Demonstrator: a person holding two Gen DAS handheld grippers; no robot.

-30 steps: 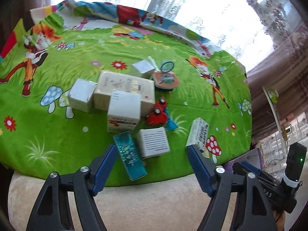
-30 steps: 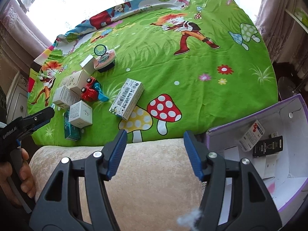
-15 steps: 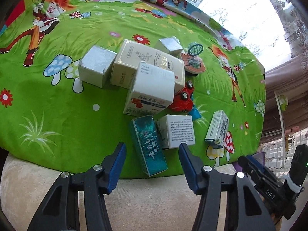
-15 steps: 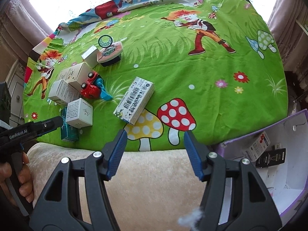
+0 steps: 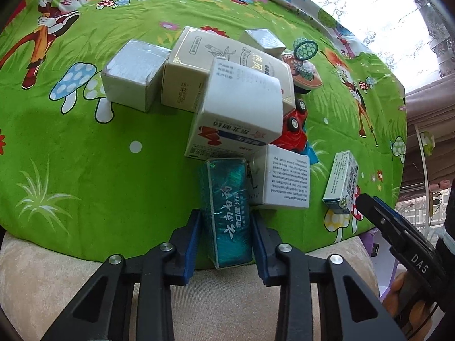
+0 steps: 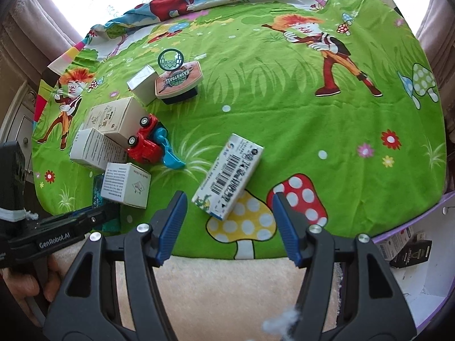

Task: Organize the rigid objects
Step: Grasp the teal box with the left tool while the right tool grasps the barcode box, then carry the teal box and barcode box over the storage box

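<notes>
My left gripper [image 5: 226, 236] has its jaws closed on the teal box [image 5: 226, 210]; both blue pads press on its long sides. This box lies at the near edge of the green cartoon blanket [image 5: 85, 156], with its near end just past that edge, over the beige cushion [image 5: 42, 270]. Its far end touches a white box with a red and blue label [image 5: 236, 119], and a white cube box with black text [image 5: 284, 179] lies just beside it on the right.

Behind them I see a large cream box [image 5: 196, 65], a grey-white box [image 5: 133, 74] at its left and a red toy car [image 5: 293, 130] at its right. Near the far side of the pile stands a basketball toy [image 6: 177, 81] beside a small silver box [image 6: 143, 83].

My right gripper [image 6: 229, 227] has its jaws standing apart and holds nothing. It hangs near the near edge of the blanket, and a white box with a barcode [image 6: 229, 176] lies flat just ahead of the fingers, not touched by them. At the right, off the blanket, an open purple box [image 6: 426, 284] holds some small packages.
</notes>
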